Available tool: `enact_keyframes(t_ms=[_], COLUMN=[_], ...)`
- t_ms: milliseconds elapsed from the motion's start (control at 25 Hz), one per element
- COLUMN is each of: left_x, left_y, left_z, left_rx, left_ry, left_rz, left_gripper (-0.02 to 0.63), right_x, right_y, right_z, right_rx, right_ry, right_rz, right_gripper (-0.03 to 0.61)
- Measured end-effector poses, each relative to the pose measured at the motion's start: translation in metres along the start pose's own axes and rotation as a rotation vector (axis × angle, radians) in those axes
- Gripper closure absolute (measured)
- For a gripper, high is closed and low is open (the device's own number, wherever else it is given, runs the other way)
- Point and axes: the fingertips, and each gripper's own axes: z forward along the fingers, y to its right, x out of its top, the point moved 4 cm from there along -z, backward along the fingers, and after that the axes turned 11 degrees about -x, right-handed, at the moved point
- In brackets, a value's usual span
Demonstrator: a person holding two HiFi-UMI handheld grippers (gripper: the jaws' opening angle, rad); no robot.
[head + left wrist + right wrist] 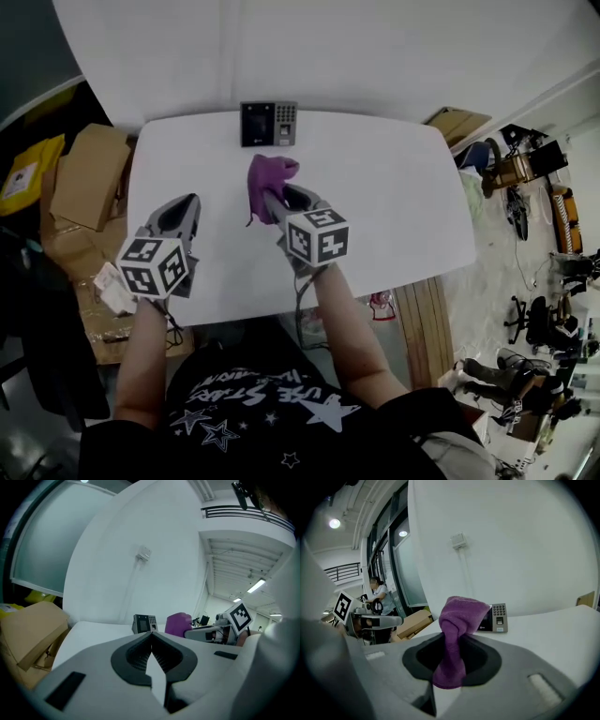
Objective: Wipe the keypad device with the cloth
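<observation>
Purple cloth [270, 176]. Black-and-grey keypad device [268, 123]. White table [403, 187]. Grey left gripper [181, 202], grey right gripper [279, 199]; cubes carry black-and-white square markers. Brown boxes [89, 173]. Black shirt [253, 412], white stars.

left tongs [151, 635] closed on nothing, right tongs [451, 641] tight on the purple cloth [461, 613]

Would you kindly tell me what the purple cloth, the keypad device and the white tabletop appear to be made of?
The purple cloth looks like soft, fuzzy textile, probably microfibre: it bunches and droops limply. The grey-and-black keypad device seems hard plastic, with a dark screen panel. The white tabletop is smooth and matte, perhaps laminate; uncertain.
</observation>
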Motion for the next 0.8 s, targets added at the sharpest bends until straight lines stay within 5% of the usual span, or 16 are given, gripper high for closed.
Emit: enact_keyframes(t_ms=[800], left_x=[-0.060], left_y=[0.026], left_z=[-0.172], left_rx=[-0.124], left_ry=[0.006], left_rz=[0.036], left_gripper=[0.606], right_x=[-0.080], right_y=[-0.151], right_z=[-0.118], right_rx=[-0.123], right_ry=[0.054], right_rz=[0.048], right_gripper=[0.486])
